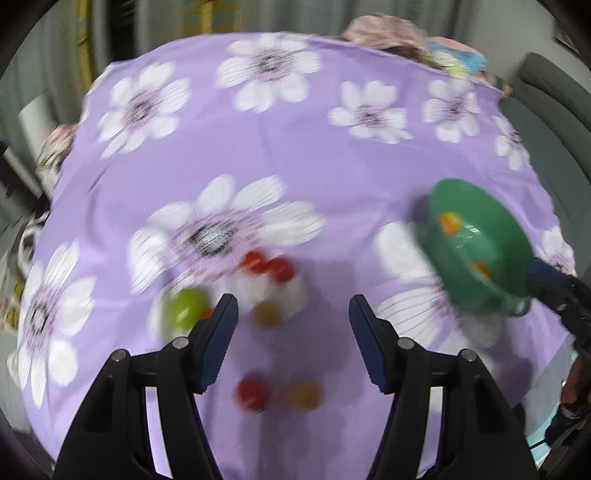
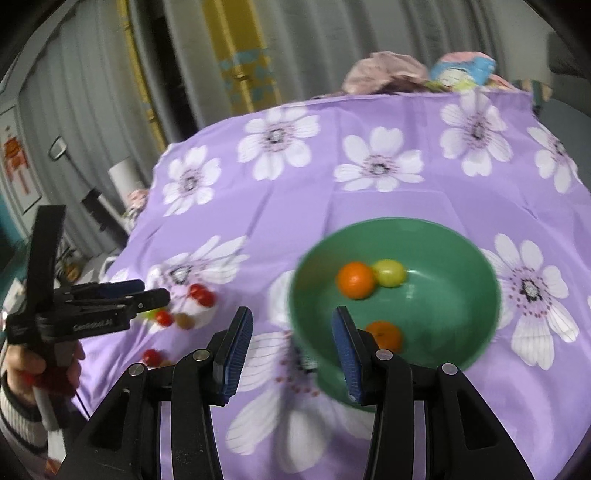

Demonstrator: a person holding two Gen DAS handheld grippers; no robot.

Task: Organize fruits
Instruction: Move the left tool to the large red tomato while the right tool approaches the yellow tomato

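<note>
My left gripper (image 1: 293,314) is open, nothing between its fingers, over loose fruits on the purple cloth. Just ahead lie a green fruit (image 1: 184,306), two red ones (image 1: 267,264) and a brownish-orange one (image 1: 267,312). Below the fingers lie a red fruit (image 1: 253,393) and an orange one (image 1: 304,395). My right gripper (image 2: 290,328) is shut on the near rim of a green bowl (image 2: 443,295), one pad inside. The green bowl (image 1: 476,251) hangs tilted above the cloth. In it are two oranges (image 2: 356,280) and a yellow-green fruit (image 2: 389,273). The left gripper (image 2: 153,291) shows at the left.
A purple tablecloth with white flowers (image 1: 295,147) covers the table. Bundled fabric (image 1: 388,33) lies at its far edge and a grey chair (image 1: 546,85) stands at the far right. A person's hand and striped sleeve (image 2: 22,406) hold the left gripper. Curtains hang behind.
</note>
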